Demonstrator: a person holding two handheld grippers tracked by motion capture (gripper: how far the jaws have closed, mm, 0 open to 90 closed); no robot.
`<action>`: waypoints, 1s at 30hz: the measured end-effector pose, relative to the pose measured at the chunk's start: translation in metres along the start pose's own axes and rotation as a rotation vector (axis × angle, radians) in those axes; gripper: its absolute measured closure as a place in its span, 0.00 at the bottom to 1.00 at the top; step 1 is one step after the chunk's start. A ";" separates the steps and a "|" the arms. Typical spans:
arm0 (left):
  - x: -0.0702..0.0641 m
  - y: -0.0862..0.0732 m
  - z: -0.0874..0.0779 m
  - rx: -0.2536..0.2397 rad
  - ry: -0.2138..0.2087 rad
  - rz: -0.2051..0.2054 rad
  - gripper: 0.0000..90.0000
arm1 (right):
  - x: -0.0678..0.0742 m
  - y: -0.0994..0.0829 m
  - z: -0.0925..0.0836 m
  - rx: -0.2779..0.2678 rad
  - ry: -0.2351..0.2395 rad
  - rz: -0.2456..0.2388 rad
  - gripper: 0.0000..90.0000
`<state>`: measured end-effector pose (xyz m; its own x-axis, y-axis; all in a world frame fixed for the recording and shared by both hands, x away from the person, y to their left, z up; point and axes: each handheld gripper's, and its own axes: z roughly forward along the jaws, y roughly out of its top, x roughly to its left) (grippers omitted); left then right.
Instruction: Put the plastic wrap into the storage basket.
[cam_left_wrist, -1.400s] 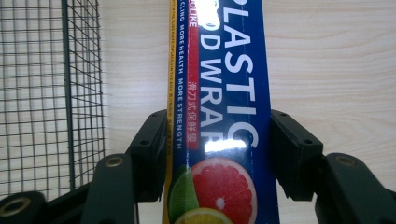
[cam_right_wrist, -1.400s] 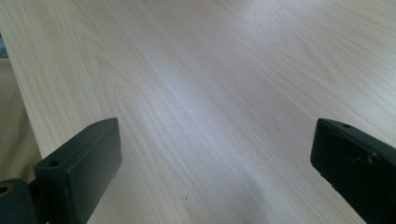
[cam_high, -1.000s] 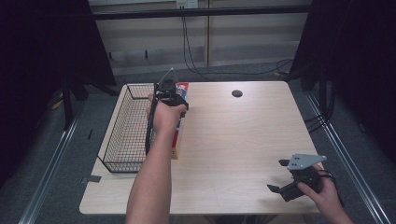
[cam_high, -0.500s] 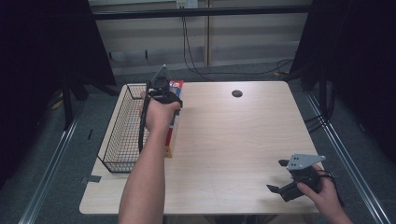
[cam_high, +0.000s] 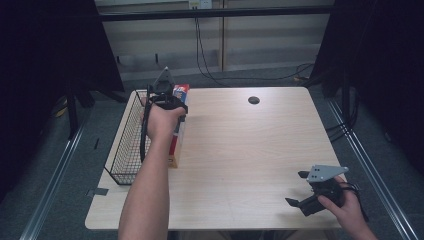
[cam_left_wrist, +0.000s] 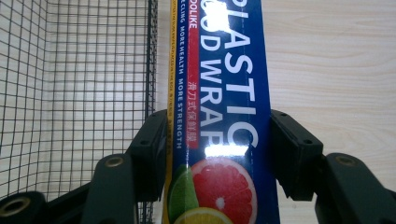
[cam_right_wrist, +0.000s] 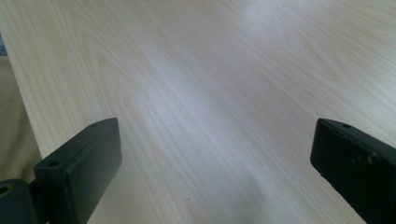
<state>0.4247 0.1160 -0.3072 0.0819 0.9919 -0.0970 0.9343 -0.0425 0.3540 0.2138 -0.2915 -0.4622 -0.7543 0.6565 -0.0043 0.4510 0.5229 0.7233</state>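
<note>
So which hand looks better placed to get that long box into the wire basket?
The left. Its gripper is clamped on the plastic wrap box right beside the wire basket. The right gripper sits open at the table's near right corner, far off.

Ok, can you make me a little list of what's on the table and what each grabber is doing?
held thing: plastic wrap box, long, blue, with fruit pictures
left gripper: shut on the plastic wrap box, one jaw on each long side
basket: black wire, at the table's left edge, right beside the box
right gripper: open, nothing between its jaws, over bare wood
table: light wood, with a small dark round hole near the far edge
</note>
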 end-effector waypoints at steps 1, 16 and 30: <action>0.001 0.000 0.000 0.001 -0.001 -0.008 0.49 | 0.000 0.000 0.000 0.001 0.002 0.000 0.02; 0.023 -0.003 -0.010 -0.012 0.013 -0.043 0.49 | 0.001 0.001 0.000 -0.004 0.001 -0.001 0.02; 0.045 -0.006 -0.015 -0.017 0.028 -0.073 0.49 | 0.002 0.001 0.001 0.004 0.007 -0.005 0.02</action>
<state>0.4177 0.1626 -0.2993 0.0042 0.9952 -0.0973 0.9313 0.0316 0.3629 0.2129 -0.2892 -0.4626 -0.7599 0.6500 -0.0025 0.4495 0.5283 0.7203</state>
